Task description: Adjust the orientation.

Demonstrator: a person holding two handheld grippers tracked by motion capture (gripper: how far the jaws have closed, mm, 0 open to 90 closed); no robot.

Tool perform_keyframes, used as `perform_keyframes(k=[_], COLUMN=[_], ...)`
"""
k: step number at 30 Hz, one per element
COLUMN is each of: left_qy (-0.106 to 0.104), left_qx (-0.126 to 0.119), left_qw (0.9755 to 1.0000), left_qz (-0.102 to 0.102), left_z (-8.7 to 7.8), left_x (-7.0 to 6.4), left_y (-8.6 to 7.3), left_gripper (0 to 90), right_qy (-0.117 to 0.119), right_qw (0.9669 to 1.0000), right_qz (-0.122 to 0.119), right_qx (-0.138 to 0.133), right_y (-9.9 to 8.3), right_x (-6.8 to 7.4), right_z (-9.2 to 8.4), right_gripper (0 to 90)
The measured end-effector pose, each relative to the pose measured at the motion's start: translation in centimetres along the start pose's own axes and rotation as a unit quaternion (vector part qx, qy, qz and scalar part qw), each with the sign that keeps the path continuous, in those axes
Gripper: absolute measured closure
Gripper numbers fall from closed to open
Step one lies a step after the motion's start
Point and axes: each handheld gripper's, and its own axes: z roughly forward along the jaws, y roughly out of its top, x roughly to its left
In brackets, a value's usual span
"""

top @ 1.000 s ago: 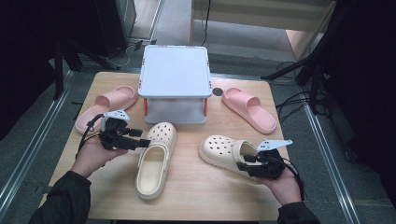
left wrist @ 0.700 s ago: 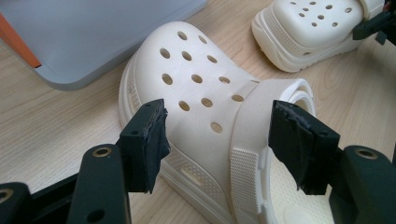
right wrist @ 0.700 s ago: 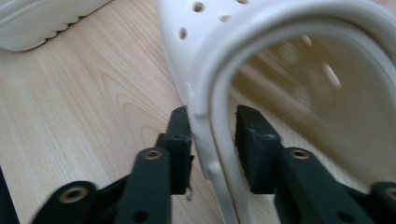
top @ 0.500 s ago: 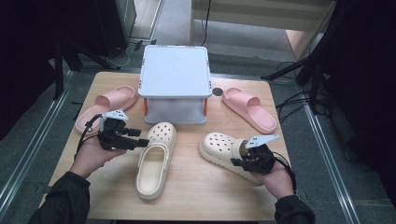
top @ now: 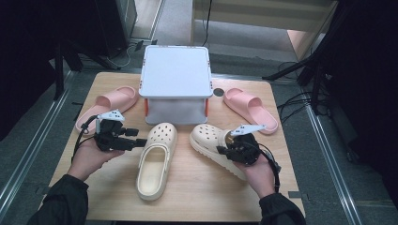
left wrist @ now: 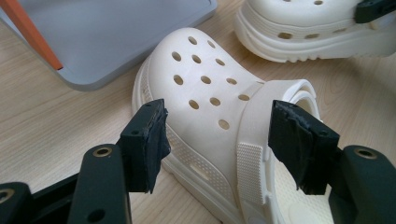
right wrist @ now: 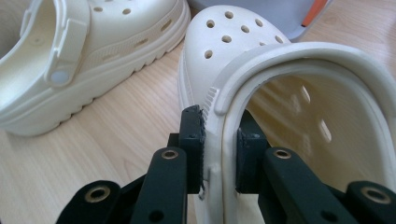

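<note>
Two cream perforated clogs lie upright on the table: left clog (top: 154, 161), right clog (top: 213, 142).

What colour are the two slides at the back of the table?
Pink: the left slide and right slide, best in the high view.

A grey box-like stand (top: 176, 70) with a flat top and orange uprights sits at the far middle of the wooden surface (top: 197, 197). A pink slide sandal (top: 107, 105) lies to its left, near the surface's left edge, and a second pink slide sandal (top: 250, 108) lies to its right, angled toward the right edge. Dark cables (top: 300, 101) trail across the grey floor beyond.
</note>
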Motion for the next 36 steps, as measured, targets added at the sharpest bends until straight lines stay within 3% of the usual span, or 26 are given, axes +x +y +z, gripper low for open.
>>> perform_keyframes(k=[11,23,26,31,32,33,34,36], left_qy=[0.011,0.014,0.024,0.024,0.021,0.021,0.017,0.015], left_qx=[-0.007,0.002,-0.003,-0.015,-0.013,-0.013,-0.009,-0.005], left_qw=[0.9999,0.9999,0.9997,0.9995,0.9996,0.9996,0.9997,0.9997], left_qz=[-0.001,-0.005,-0.006,-0.015,-0.016,-0.016,-0.018,-0.017], left_z=[-0.6,-0.8,-1.0,-1.5,-1.5,-1.5,-1.5,-1.4], left_x=[-0.1,-0.2,-0.2,-0.2,-0.2,-0.2,-0.3,-0.4], left_y=[-0.6,-1.3,-1.4,-1.3,-1.3,-1.3,-1.3,-1.3], left_gripper=[37.5,37.4,38.3,46.3,47.1,48.2,50.0,53.3], right_qy=[-0.004,0.017,0.025,0.040,0.044,0.044,0.037,0.027], right_qw=[1.0000,0.9996,0.9996,0.9992,0.9990,0.9990,0.9992,0.9995], right_qz=[0.004,0.003,-0.001,-0.003,-0.006,-0.006,-0.012,-0.016], right_qx=[0.006,0.024,0.011,0.006,-0.003,-0.003,-0.006,-0.007], right_y=[1.0,0.8,0.9,0.7,0.4,0.4,0.2,0.0], right_x=[1.4,2.8,2.8,2.4,2.1,2.1,1.6,0.9], right_z=[2.9,4.9,4.2,2.5,1.3,1.3,0.3,-0.5], right_gripper=[77.0,74.5,66.1,65.9,70.5,70.5,78.1,83.3])
